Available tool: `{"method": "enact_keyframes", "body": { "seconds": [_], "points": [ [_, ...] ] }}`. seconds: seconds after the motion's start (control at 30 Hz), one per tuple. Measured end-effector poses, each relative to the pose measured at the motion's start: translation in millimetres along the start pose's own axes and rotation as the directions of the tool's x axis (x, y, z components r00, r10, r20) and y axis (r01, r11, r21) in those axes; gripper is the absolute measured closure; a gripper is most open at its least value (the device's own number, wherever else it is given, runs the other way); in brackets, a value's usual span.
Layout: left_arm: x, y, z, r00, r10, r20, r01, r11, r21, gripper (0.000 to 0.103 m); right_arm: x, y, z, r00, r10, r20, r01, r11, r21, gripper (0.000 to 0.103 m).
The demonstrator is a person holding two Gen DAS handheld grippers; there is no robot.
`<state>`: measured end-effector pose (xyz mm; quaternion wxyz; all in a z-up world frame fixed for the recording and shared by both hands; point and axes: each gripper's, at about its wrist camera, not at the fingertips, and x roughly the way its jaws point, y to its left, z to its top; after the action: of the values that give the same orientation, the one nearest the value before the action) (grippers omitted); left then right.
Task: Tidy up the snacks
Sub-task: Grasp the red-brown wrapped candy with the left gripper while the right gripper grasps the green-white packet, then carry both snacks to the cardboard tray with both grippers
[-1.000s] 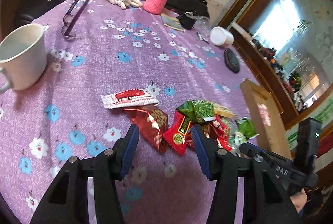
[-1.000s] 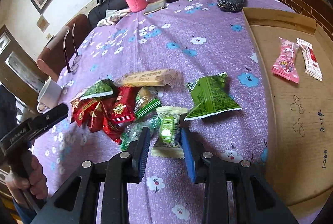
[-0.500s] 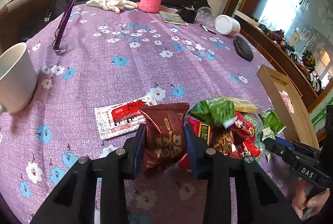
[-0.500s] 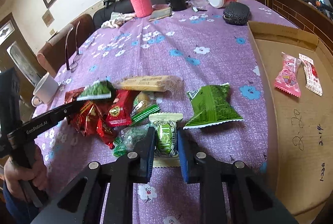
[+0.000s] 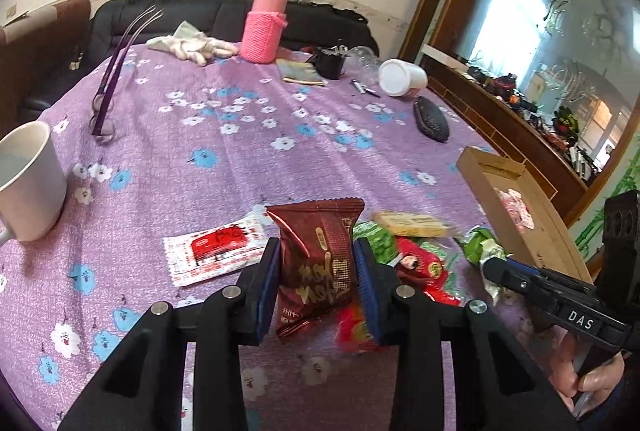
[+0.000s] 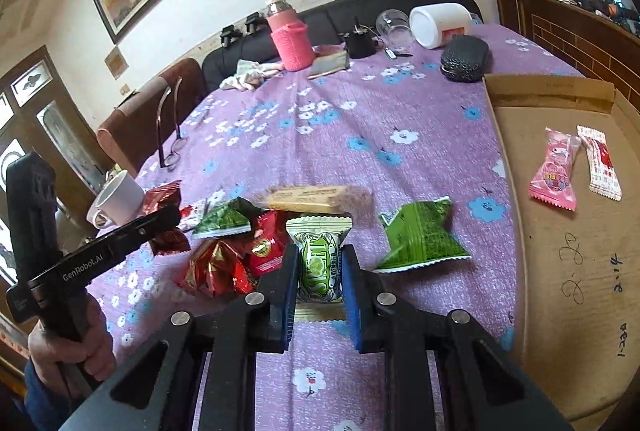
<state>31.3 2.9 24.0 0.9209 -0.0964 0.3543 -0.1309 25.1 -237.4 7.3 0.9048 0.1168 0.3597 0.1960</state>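
Purple flowered cloth covers the surface (image 5: 248, 167), where a heap of snack packets (image 6: 240, 251) lies beside a flat cardboard box (image 6: 560, 231) holding a pink packet (image 6: 554, 171) and a white packet (image 6: 602, 163). One hand-held gripper, the left (image 5: 316, 267), clamps a dark red packet (image 5: 320, 255) lifted upright above the heap. Its partner, the right hand-held gripper (image 6: 320, 267), pinches a pale green packet (image 6: 319, 259) at the heap's near edge.

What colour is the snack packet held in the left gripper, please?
Dark maroon-red foil snack packet with gold lettering, clearest in the left wrist view.

Black tool (image 5: 316, 279), blue pads (image 5: 267, 279), silver screws, dark blue sleeve (image 6: 40, 397)
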Motion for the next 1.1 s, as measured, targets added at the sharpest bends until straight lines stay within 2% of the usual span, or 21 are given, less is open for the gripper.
{"method": "enact_keyframes", "body": {
  "seconds": [0.37,0.73,1.1],
  "points": [
    [0.8,-13.3,-2.9,1.000,-0.019,0.007,0.018,0.998,0.054,0.068,-0.2,0.7,2.7,1.000,0.022,0.013,-0.022,1.000,-0.005,0.081],
    [5.5,-27.3,-7.4,0.995,-0.094,-0.044,0.097,0.993,0.073,0.068,6.3,-9.7,4.3,1.000,0.017,-0.015,-0.017,0.999,0.027,0.081],
    [4.1,-30.0,-9.1,0.995,-0.093,-0.042,0.096,0.992,0.083,0.068,4.4,-9.1,3.8,1.000,0.026,-0.012,-0.026,0.999,0.024,0.081]
  ]
}}
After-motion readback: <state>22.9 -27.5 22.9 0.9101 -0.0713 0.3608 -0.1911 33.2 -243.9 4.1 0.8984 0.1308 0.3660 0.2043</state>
